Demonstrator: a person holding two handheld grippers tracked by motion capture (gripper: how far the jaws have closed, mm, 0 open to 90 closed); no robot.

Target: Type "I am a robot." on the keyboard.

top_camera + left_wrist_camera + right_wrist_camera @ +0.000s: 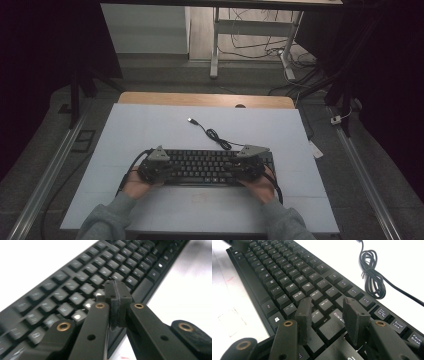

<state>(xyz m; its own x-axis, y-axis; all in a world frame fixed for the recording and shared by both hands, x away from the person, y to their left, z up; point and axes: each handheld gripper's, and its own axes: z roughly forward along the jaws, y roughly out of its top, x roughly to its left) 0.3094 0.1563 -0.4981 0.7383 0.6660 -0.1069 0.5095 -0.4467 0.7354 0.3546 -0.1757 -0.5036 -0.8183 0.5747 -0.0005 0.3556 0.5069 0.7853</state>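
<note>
Grey sleeves (107,217) enter from the bottom of the high view, where we see 2 hands, each holding a gripper over one end of a black keyboard (205,166). Our left gripper (117,293) has its pads pressed together with nothing between them, just above the keys near the keyboard's left end. Our right gripper (327,312) hovers over the Enter key with its jaws parted and empty. Its view lets us read key labels and see the coiled black cable (372,275) beyond the keyboard. Everything lies on a white table (150,125), in a dim room with loose wires (260,47) on the floor beyond.
</note>
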